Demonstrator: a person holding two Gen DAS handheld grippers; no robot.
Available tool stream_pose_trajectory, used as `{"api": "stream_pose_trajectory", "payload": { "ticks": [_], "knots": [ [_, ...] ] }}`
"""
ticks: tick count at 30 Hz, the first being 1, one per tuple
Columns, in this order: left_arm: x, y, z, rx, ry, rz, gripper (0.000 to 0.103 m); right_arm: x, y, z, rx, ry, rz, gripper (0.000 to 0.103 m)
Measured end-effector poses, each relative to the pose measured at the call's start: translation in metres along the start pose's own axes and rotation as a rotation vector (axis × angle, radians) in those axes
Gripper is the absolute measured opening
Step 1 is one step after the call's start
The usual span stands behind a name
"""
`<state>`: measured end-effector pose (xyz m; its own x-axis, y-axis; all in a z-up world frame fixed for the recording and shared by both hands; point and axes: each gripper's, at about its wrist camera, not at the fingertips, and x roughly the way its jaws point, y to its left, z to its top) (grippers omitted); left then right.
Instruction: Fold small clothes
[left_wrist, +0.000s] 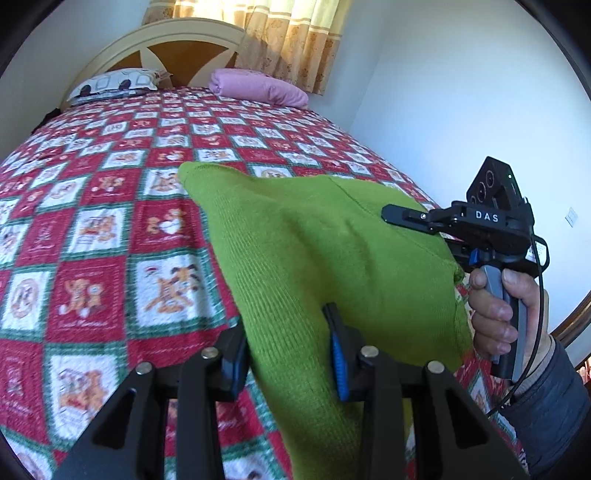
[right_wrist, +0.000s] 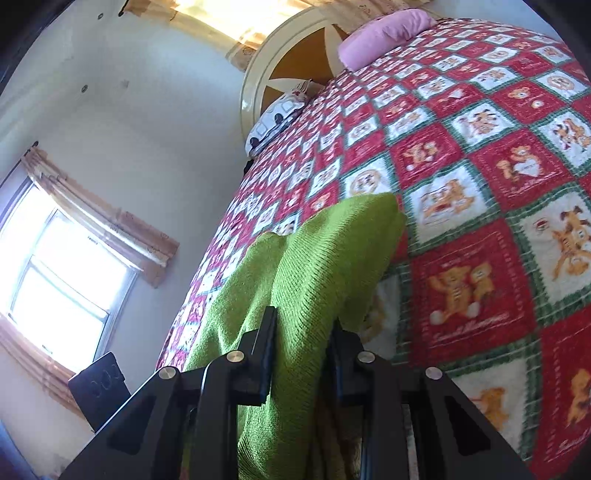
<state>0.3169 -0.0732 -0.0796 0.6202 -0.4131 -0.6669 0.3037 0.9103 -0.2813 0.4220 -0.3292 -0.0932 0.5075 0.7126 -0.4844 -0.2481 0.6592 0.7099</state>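
Left gripper: both fingers closed on a fold of the green knit garment, blue pads pressed against the cloth on either side. Right gripper: likewise clamped on the same garment, the knit bunched between its two black fingers and hanging below them. In the left wrist view the right gripper appears at the garment's far right edge, gripped by a hand in a dark sleeve — its fingertips lie against the cloth.

The garment is held up off the bedspread, stretched between the two grippers, its far corner reaching out over the red, white and green checked squares. Whether that corner touches the bedspread cannot be determined.

Beyond, at the head of the bed: a white patterned pillow, a pink pillow, a cream and brown headboard — and a yellow curtain behind.
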Motion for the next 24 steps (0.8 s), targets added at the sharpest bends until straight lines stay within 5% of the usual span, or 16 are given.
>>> {"api": "stream_pose_trajectory", "payload": {
  "ticks": [24],
  "knots": [
    [-0.087, 0.080, -0.044, -0.112, -0.067, 0.112, 0.038, 0.082, 0.113, -0.056, -0.119, 0.125, 0.106, 0.025]
  ]
}}
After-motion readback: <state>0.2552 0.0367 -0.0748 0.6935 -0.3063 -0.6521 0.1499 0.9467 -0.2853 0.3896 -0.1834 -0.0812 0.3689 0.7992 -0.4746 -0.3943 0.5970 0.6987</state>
